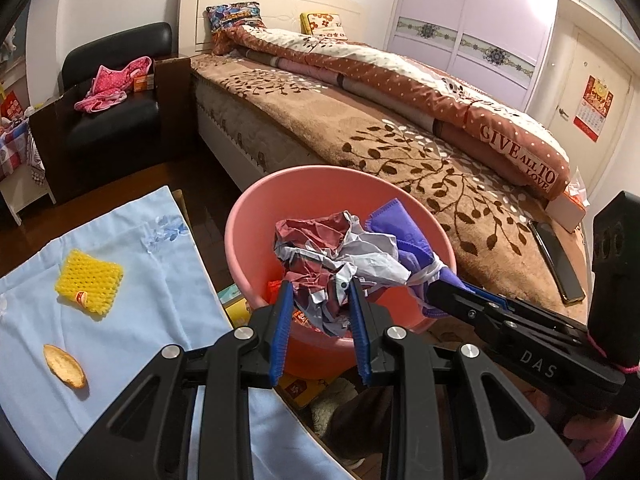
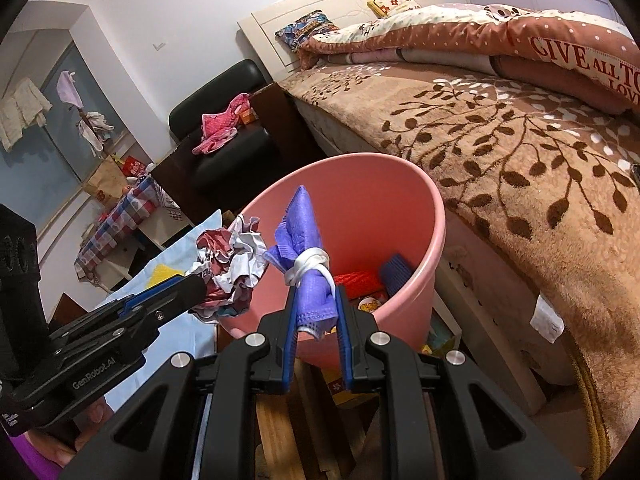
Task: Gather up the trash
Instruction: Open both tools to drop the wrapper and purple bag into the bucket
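My left gripper (image 1: 320, 300) is shut on a crumpled red-and-white paper ball (image 1: 320, 256), held over the near rim of the pink bin (image 1: 256, 208). My right gripper (image 2: 317, 308) is shut on a purple face mask (image 2: 304, 240) bundled with its white ear loops, also above the pink bin (image 2: 400, 208). In the left wrist view the right gripper (image 1: 430, 290) comes in from the right with the mask (image 1: 396, 228) touching the paper ball. The left gripper (image 2: 200, 284) and paper ball (image 2: 228, 256) show at the left of the right wrist view. Red and blue trash lies inside the bin.
A light blue cloth (image 1: 120, 280) covers the table at left, with a yellow foam net (image 1: 88, 282) and an orange peel (image 1: 64, 366) on it. The bed (image 1: 400, 148) stands just behind the bin, a phone (image 1: 556, 264) on it. A black armchair (image 1: 116, 100) stands beyond.
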`<move>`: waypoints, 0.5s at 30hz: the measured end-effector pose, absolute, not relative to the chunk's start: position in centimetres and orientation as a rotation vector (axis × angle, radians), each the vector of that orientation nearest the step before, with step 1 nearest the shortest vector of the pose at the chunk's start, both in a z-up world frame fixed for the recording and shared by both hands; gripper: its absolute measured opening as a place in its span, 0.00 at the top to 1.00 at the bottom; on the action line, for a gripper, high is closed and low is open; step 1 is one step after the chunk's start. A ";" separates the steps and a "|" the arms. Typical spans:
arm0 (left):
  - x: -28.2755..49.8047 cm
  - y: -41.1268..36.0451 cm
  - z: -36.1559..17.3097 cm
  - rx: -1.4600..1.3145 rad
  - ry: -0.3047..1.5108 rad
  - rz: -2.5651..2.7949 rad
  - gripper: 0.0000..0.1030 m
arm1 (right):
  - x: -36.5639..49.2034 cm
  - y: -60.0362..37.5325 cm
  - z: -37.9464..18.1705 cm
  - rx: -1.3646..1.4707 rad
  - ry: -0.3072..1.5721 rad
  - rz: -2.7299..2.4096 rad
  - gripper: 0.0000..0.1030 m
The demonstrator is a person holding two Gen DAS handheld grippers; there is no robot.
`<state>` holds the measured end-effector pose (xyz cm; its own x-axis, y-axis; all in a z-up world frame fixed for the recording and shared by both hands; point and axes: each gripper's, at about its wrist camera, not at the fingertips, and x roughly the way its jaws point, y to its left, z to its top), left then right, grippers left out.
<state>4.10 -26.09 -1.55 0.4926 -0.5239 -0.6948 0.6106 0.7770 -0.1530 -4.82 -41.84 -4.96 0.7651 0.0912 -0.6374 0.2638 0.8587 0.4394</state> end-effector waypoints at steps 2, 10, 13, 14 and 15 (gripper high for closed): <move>4.1 -26.1 -1.7 0.116 0.808 -0.689 0.74 | -4.8 -41.8 -5.1 0.542 0.703 -0.100 0.84; 4.8 -26.2 -2.2 0.101 0.839 -0.682 0.60 | -4.5 -41.8 -5.2 0.546 0.707 -0.103 0.83; 4.8 -26.1 -2.1 0.093 0.837 -0.681 0.58 | -4.5 -42.0 -5.4 0.551 0.706 -0.105 0.82; 4.8 -26.0 -2.1 0.090 0.838 -0.682 0.58 | -4.5 -42.1 -5.4 0.554 0.705 -0.107 0.82; 4.8 -26.0 -2.1 0.088 0.839 -0.681 0.58 | -4.5 -42.1 -5.4 0.556 0.705 -0.109 0.82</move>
<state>4.77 -26.00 -2.07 0.4716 -0.5215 -0.7111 0.5887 0.7866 -0.1865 -4.51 -42.06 -5.41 0.7625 0.0881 -0.6410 0.2776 0.8504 0.4471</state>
